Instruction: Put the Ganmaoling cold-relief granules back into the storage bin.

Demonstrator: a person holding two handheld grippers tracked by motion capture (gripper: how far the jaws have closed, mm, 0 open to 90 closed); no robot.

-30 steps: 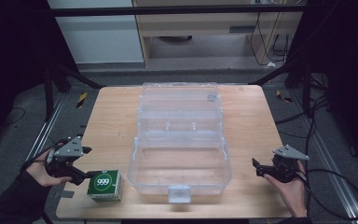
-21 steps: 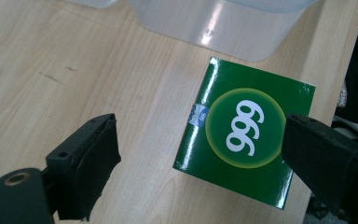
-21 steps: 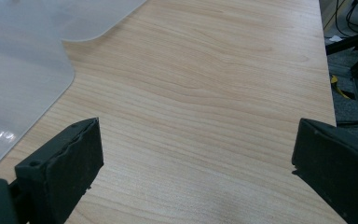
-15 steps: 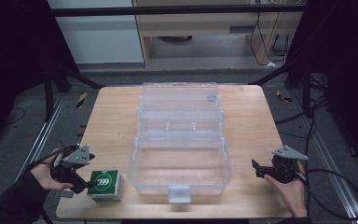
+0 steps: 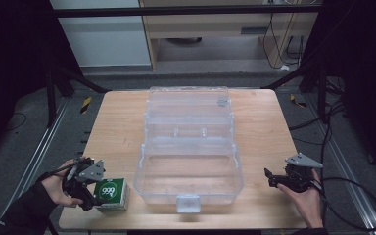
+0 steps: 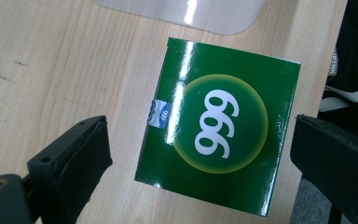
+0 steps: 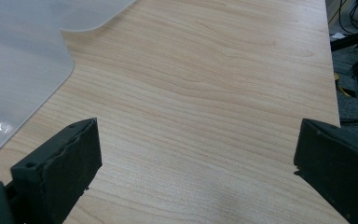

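The fingers (image 6: 70,163) of the left gripper (image 5: 89,190) are spread wide, poised above a green box (image 6: 219,125) marked "999" at the wooden table's (image 5: 269,127) near-left edge, beside an open clear case (image 5: 188,147). The right gripper (image 5: 280,177) is likewise held released over bare wood.

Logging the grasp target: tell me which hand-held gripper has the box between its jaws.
The left hand-held gripper: its open jaws straddle the green box; the right one faces bare table.

Wooden table (image 5: 269,127): open clear plastic case (image 5: 188,147), green "999" box (image 5: 110,194), apparently flat.
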